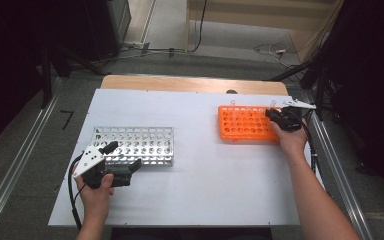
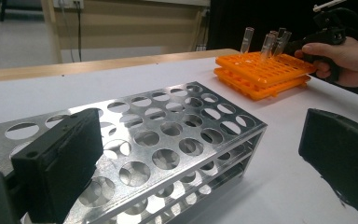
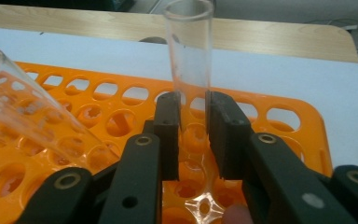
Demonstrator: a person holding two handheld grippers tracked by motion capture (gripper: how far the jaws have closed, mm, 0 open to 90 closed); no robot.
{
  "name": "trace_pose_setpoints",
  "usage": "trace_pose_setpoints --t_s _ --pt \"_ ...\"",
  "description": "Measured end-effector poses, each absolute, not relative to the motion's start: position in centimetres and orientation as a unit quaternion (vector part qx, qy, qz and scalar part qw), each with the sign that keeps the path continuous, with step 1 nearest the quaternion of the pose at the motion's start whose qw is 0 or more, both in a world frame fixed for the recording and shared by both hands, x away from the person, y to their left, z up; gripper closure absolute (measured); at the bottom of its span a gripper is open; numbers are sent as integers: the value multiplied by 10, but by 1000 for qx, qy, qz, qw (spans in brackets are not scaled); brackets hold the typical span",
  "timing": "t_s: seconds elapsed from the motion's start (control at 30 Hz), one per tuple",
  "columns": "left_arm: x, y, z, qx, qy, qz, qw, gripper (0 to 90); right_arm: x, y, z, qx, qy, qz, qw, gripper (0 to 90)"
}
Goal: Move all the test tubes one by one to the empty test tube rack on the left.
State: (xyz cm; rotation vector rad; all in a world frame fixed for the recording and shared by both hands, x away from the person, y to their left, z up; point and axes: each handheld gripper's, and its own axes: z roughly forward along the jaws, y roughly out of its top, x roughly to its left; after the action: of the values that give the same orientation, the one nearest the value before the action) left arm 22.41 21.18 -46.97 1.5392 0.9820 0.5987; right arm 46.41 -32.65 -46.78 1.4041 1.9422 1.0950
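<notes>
An orange tube rack [image 1: 245, 125] lies at the far right of the white table top [image 1: 200, 190]. My right gripper [image 1: 274, 114] reaches over the rack's right end. In the right gripper view its jaws [image 3: 193, 135] are shut on an upright clear test tube [image 3: 189, 56] that stands in the orange rack [image 3: 284, 116]. A second clear tube [image 3: 23, 112] leans at the left of that view. A metal tube rack [image 1: 135, 145] with empty holes sits at the near left. My left gripper [image 1: 125, 156] rests open just in front of it, nothing between its jaws.
The left gripper view looks across the metal rack [image 2: 168, 135] to the orange rack [image 2: 261, 70], where three clear tubes [image 2: 266, 45] stand by the right gripper [image 2: 291, 45]. A wooden table edge [image 1: 190, 82] runs along the back. Cables lie on the floor beyond.
</notes>
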Motion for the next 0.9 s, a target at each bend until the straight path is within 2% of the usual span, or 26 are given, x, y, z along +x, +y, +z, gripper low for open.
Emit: trace_pose_setpoints --t_s 0.3,0.63,0.9 --pt "224 213 -469 654 421 255 575 0 463 -328 -466 519 703 414 256 739" --pt "223 209 -467 657 417 254 574 0 449 -335 -441 512 681 450 268 740" --pt "222 208 -464 655 418 253 576 9 423 -336 -421 497 678 482 246 740"
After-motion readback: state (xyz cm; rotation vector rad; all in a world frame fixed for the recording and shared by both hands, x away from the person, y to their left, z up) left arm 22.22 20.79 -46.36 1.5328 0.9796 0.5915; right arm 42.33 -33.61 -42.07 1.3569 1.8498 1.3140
